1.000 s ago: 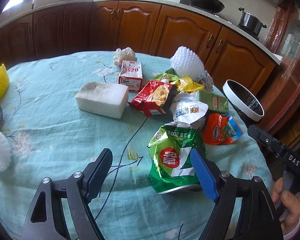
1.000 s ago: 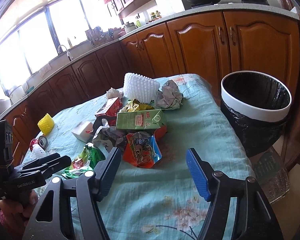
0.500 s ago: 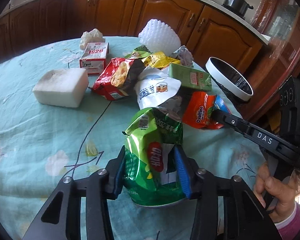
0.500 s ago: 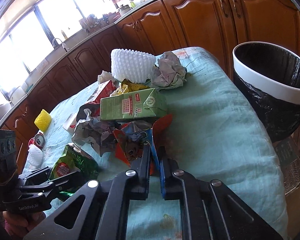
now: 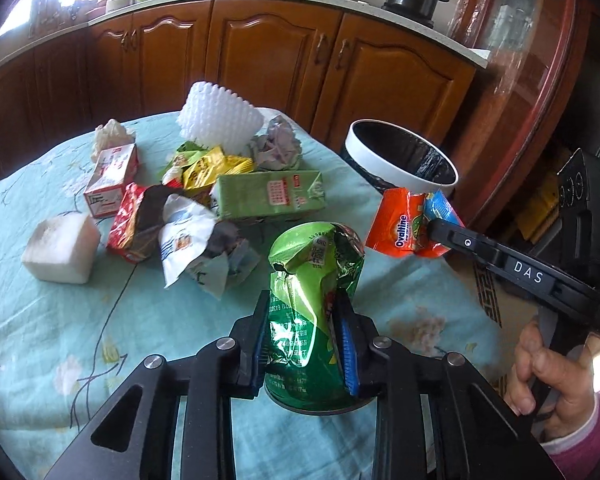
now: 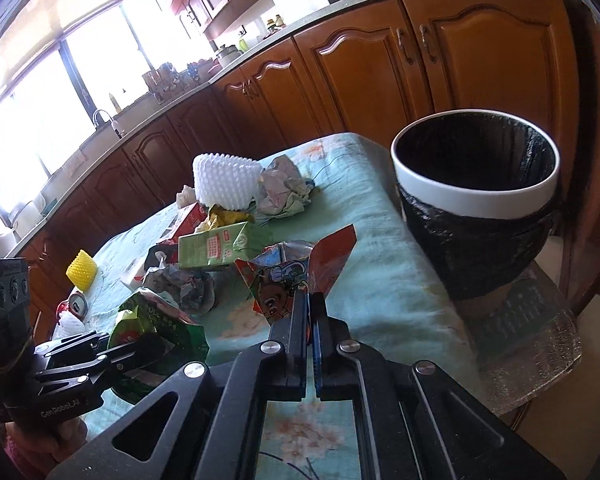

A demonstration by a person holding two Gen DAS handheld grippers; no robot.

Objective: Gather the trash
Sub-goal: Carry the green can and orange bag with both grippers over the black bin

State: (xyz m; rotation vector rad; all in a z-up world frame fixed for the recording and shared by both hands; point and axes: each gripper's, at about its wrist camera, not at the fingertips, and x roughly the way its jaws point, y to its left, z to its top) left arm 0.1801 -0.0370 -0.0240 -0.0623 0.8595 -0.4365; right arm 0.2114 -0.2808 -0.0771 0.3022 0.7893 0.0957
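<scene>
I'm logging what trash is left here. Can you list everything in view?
Chip bag: 1, green, in left gripper
Ovaltine wrapper: 1, orange, in right gripper
Carton: 1, green, table middle
Foam nets: 1 white, far side; 1 yellow, left edge
Red box: 1, far left
Foam block: 1, white, left
Can: 1, red, left edge
Bin: 1, white rim, black liner, beside table
Left gripper: closing
Right gripper: shut

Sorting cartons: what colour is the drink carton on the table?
Green carton, clearest in the left wrist view.
</scene>
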